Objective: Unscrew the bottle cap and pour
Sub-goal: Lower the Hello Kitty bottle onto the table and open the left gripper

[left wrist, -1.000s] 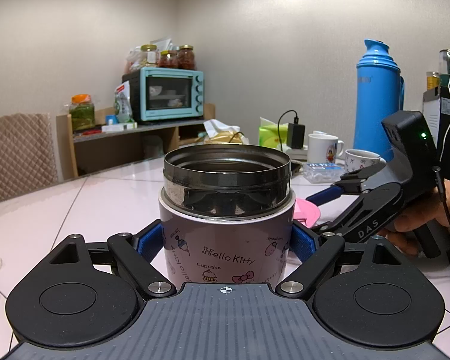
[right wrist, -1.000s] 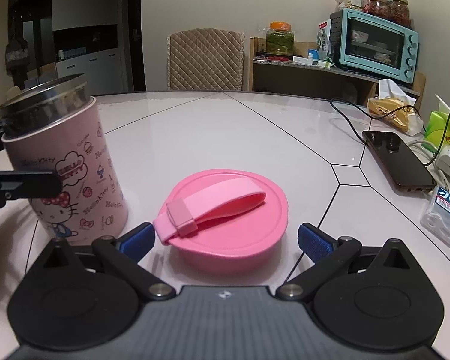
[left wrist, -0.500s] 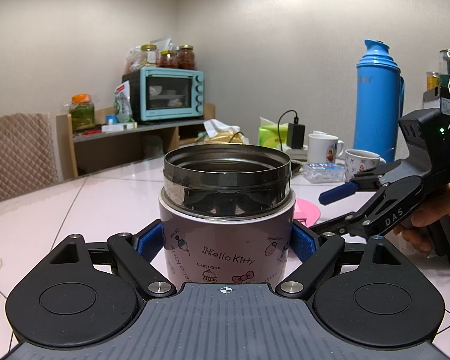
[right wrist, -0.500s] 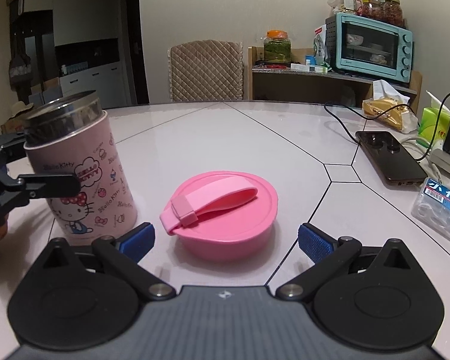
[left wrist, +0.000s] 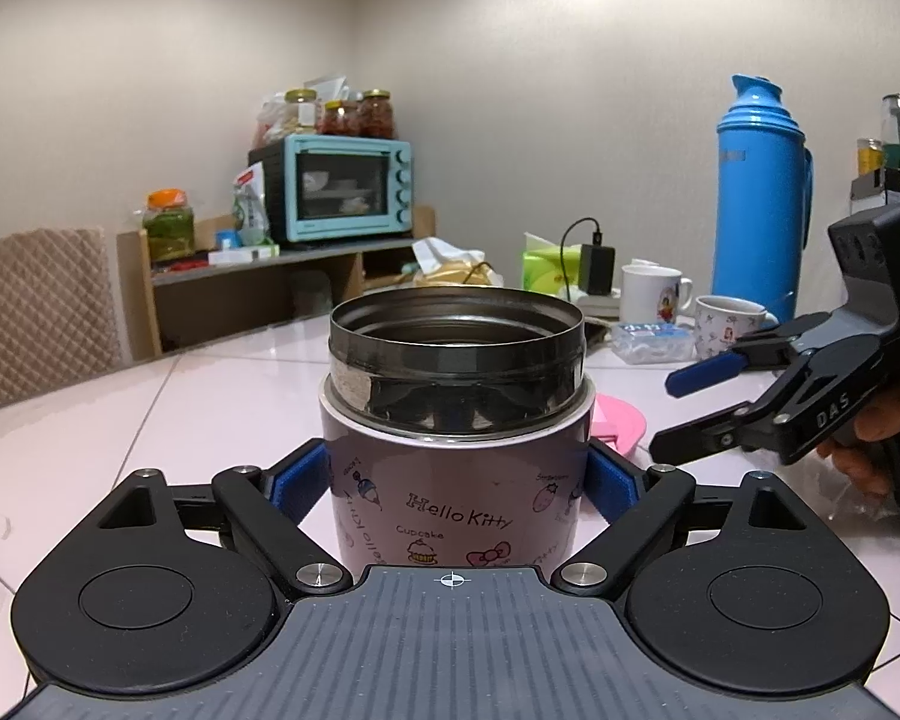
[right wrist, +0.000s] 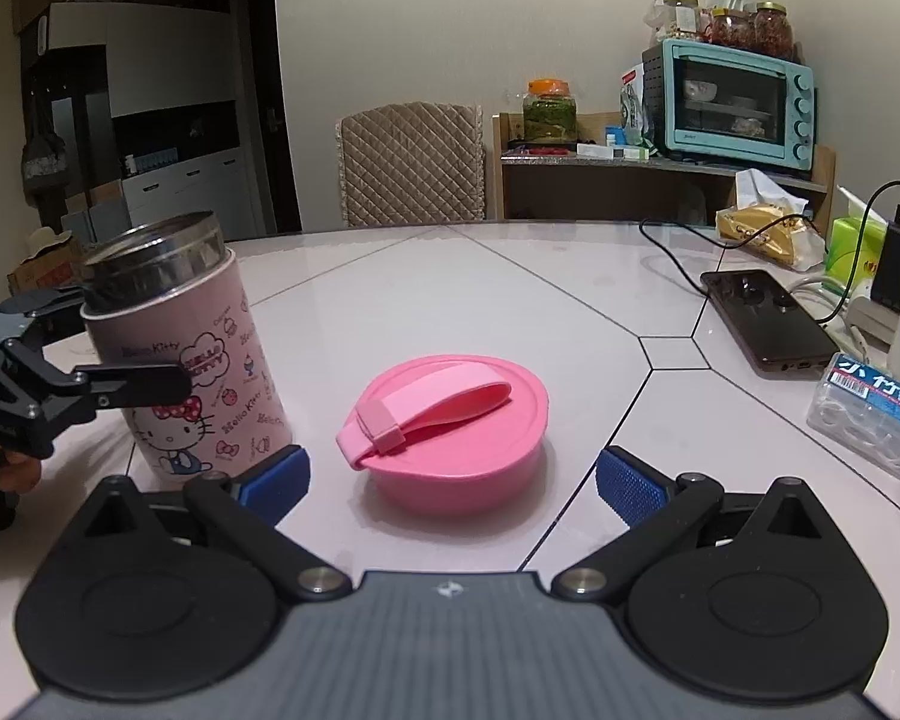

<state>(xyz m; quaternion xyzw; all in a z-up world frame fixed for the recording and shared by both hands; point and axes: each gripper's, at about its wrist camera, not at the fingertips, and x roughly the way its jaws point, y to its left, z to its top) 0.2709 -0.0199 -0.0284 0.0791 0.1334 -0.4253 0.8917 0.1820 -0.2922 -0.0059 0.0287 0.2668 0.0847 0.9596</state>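
So the pink Hello Kitty printed flask with the open steel rim (left wrist: 456,420) is standing upright on the glossy white tiled table (right wrist: 450,276), right between the blue pads of the left gripper (left wrist: 456,486). Those jaws are opening at this moment. The left pad looks just off the wall, and the right one seems to have a sliver of gap too, though the flask's curve hides the exact contact, so I can't swear it's fully clear. The flask stands on its own either way.

Its round pink plastic cap with the soft loop strap (right wrist: 450,420) is off and lying flat on the table, strap side up, just to the right of the flask in the right wrist view. From the left wrist view only a pink edge of it peeks out behind the flask.

The right gripper (right wrist: 450,480) is spread wide with nothing in it. The cap sits just ahead of its blue pads (right wrist: 627,480), centred between them but not touched. It's angled down toward the table, held by a hand (left wrist: 870,426) on its grip at the right edge of the left view.

A black phone on a cable (right wrist: 768,324) lies off to the right, well apart.
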